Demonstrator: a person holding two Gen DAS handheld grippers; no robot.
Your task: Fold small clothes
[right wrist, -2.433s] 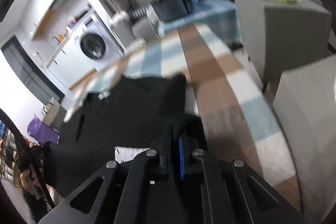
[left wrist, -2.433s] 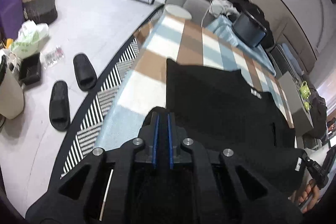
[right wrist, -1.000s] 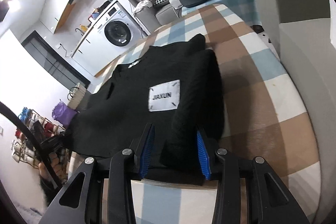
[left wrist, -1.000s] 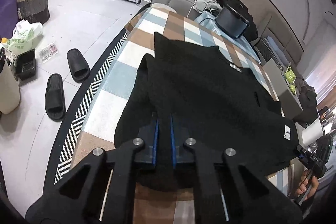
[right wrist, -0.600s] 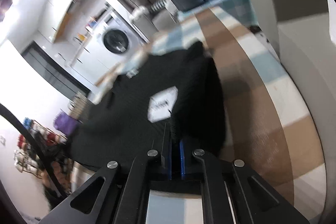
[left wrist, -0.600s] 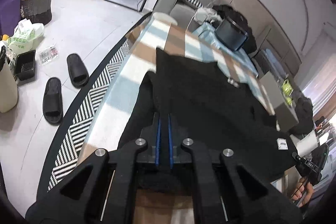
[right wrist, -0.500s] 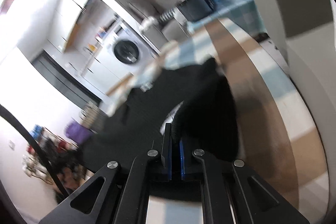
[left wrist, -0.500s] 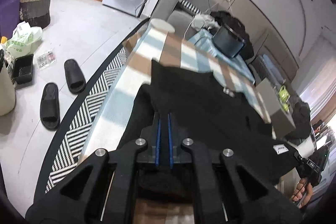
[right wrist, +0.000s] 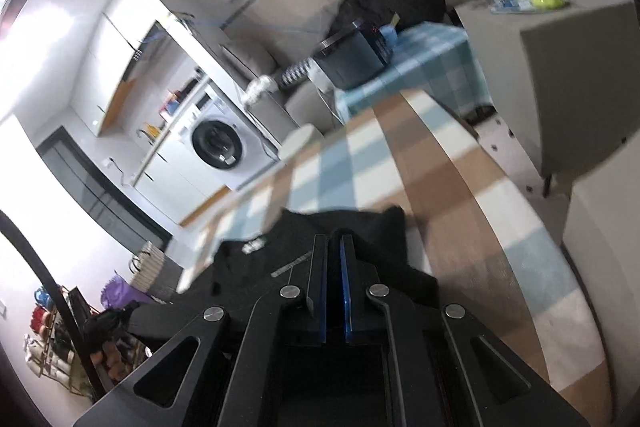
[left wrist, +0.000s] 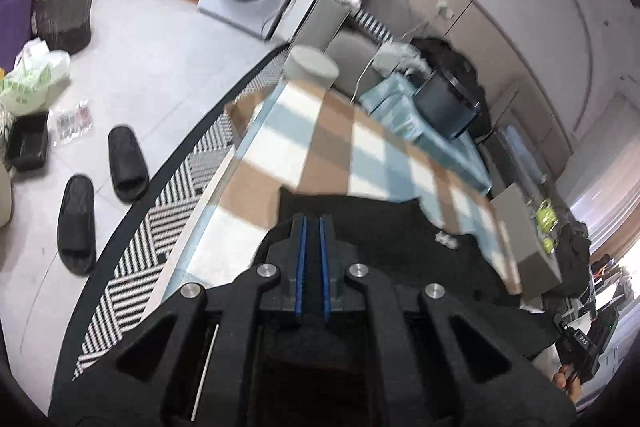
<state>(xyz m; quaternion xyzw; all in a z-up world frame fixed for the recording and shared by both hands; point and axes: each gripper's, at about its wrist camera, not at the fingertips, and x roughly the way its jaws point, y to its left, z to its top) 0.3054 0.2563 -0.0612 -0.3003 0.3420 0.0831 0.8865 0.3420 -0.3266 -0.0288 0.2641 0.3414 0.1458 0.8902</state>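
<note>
I see one black garment [left wrist: 400, 227] of a textured, knit-like fabric spread across the checked brown, white and pale-blue tablecloth [left wrist: 340, 139], its far hem running roughly straight across the checks with a small raised corner at each end. From my right wrist camera the same black garment [right wrist: 280, 247] shows a small white mark near its left part and a thin pale strip stitched on at a slant just beside it. The near edge of the cloth runs up under both of my tools, hidden by their bodies, so I cannot tell how that edge lies.
</note>
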